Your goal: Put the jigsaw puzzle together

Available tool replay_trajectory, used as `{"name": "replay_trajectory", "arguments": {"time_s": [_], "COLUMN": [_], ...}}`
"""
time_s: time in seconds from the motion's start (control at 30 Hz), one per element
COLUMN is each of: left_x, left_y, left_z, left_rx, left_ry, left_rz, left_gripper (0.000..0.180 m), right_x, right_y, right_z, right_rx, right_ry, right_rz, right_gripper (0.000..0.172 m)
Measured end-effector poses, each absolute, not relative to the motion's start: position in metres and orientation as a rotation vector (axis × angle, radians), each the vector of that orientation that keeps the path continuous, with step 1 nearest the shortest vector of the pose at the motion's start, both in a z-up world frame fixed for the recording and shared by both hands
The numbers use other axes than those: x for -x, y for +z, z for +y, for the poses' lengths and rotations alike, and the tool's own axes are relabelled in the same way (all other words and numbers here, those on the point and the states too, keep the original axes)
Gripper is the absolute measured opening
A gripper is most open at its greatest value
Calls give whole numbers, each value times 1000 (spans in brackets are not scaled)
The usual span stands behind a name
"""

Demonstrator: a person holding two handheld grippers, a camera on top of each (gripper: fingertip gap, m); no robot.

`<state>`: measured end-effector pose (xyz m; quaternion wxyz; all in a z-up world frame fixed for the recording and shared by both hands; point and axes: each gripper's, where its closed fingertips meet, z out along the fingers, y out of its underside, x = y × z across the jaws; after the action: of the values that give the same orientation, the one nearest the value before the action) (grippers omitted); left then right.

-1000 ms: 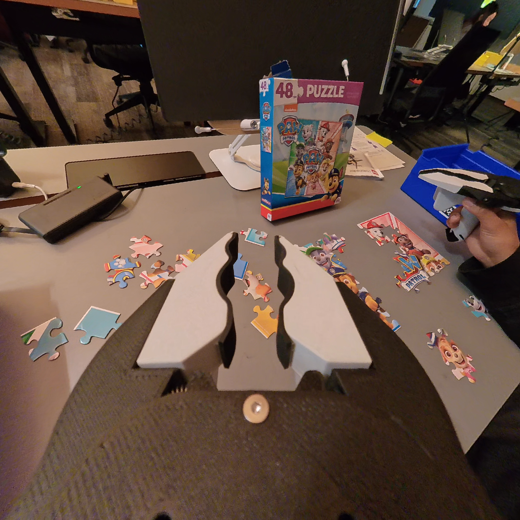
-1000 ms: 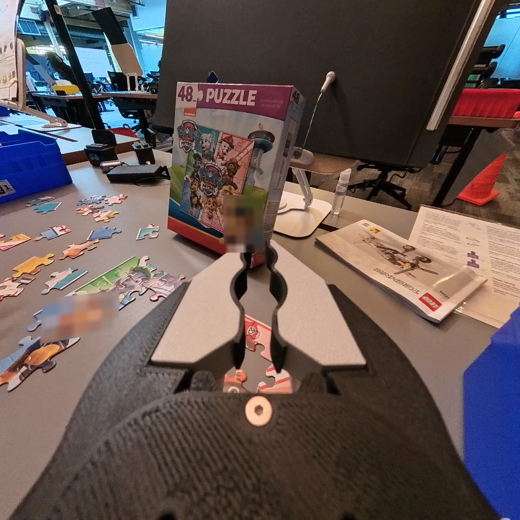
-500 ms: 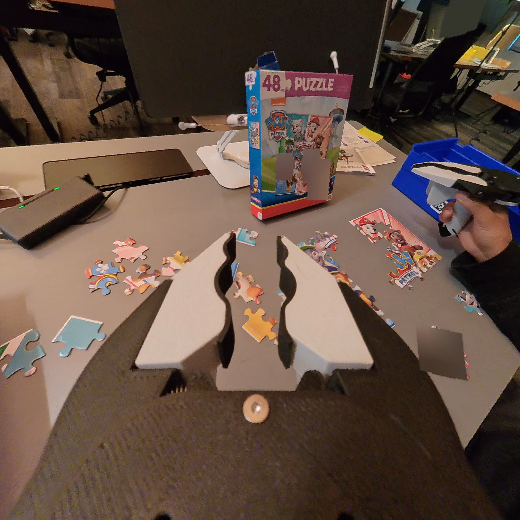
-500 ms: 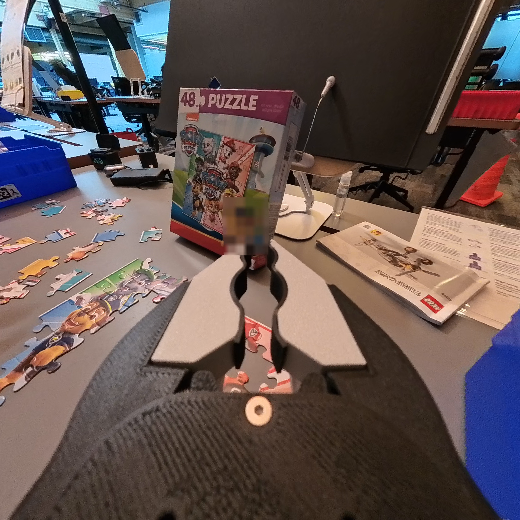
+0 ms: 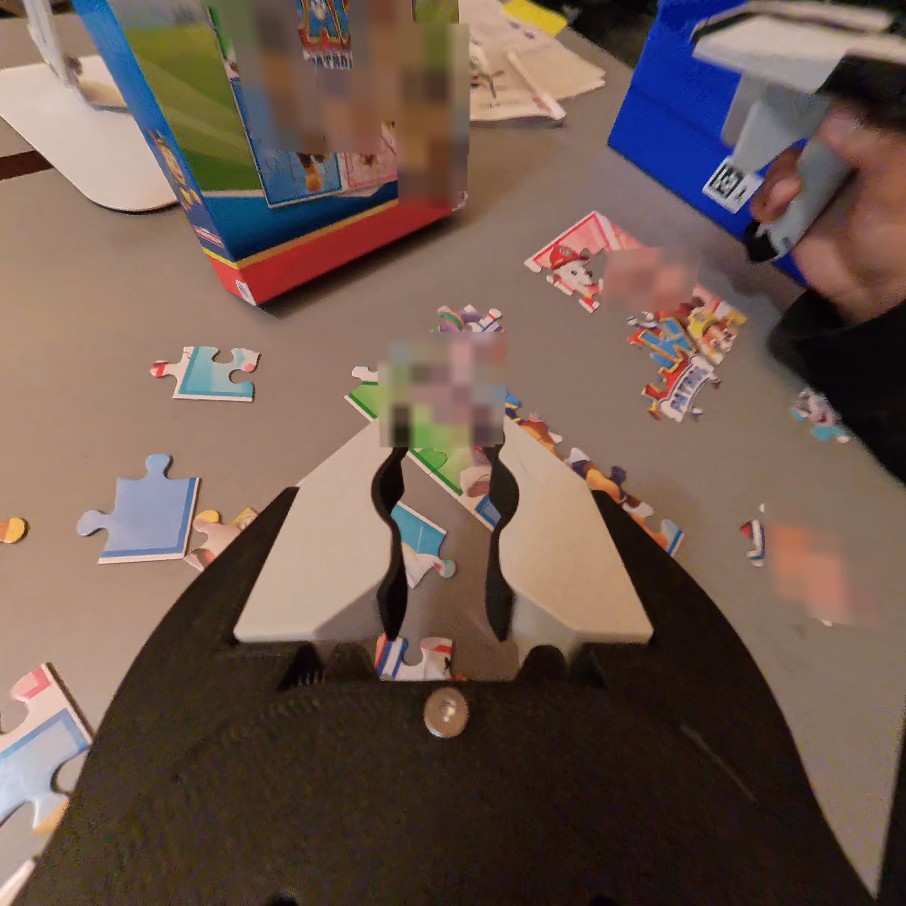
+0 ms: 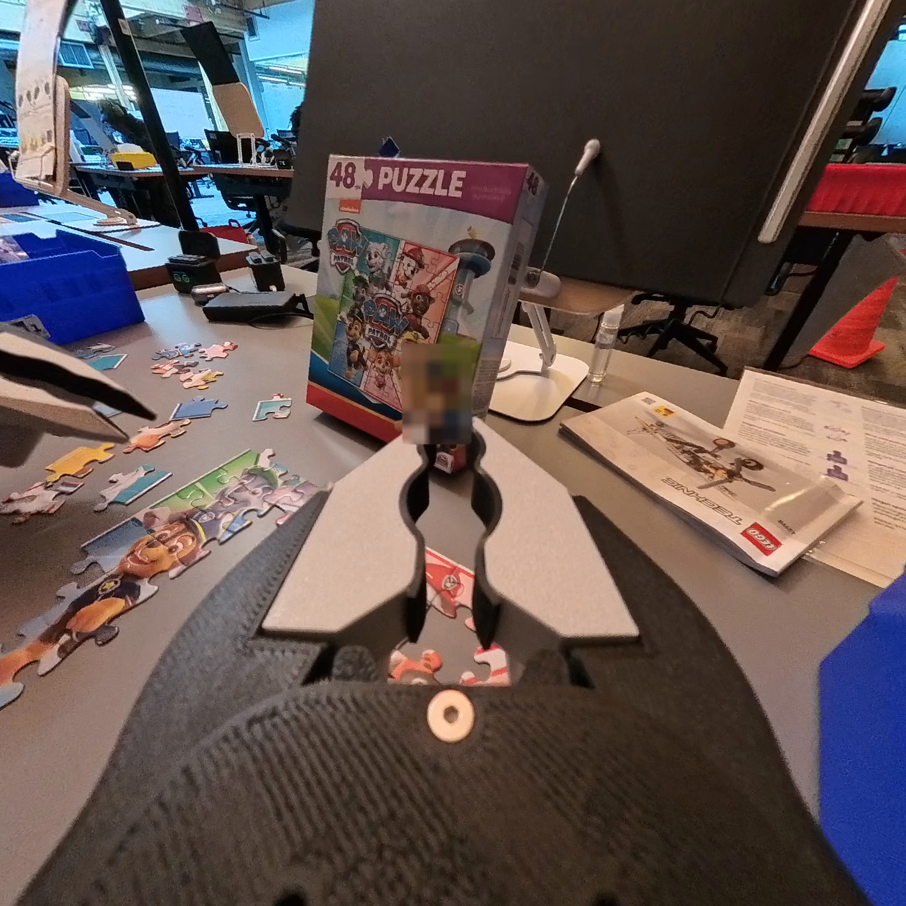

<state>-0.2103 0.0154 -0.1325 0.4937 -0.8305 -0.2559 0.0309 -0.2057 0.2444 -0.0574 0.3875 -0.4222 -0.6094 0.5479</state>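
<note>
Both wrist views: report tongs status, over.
Left tongs open, empty, low over loose piece. Right tongs barely parted, nothing held, above red assembled section. Puzzle box ahead.

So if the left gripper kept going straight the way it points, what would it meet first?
Most likely the assembled puzzle section with the green corner lying on the grey table, just past the left gripper, whose fingers stand apart with nothing visible between them. The upright puzzle box stands farther on; depth is unclear.
</note>
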Motion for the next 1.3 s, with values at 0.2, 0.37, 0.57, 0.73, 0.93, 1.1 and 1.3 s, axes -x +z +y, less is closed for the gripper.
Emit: {"name": "replay_trajectory", "arguments": {"time_s": [0.2, 0.37, 0.57, 0.73, 0.93, 1.1, 1.3], "left_x": [209, 210, 216, 218, 218, 217, 215], "left_y": [-148, -138, -130, -132, -137, -140, -144], "left_z": [21, 23, 18, 15, 16, 17, 18], "left_rx": [2035, 1974, 1927, 1920, 1952, 1976, 1994], "left_ry": [52, 68, 93, 79, 94, 108, 109], "left_rz": [-607, -563, -575, -600, -597, -587, -584], "left_gripper": [30, 27, 23, 23, 23, 24, 25], "right_x": [204, 203, 201, 204, 203, 202, 201], "right_y": [-56, -55, -55, -62, -61, -59, -55], "right_z": [237, 229, 219, 218, 216, 215, 213], "right_rx": [1062, 1044, 1012, 990, 958, 952, 933], "right_ry": [1419, 1412, 1402, 1305, 1263, 1268, 1274], "right_rz": [-1566, -1588, -1614, -1652, -1657, -1656, -1646], "right_gripper": [8, 9, 10, 10, 9, 9, 9]}}
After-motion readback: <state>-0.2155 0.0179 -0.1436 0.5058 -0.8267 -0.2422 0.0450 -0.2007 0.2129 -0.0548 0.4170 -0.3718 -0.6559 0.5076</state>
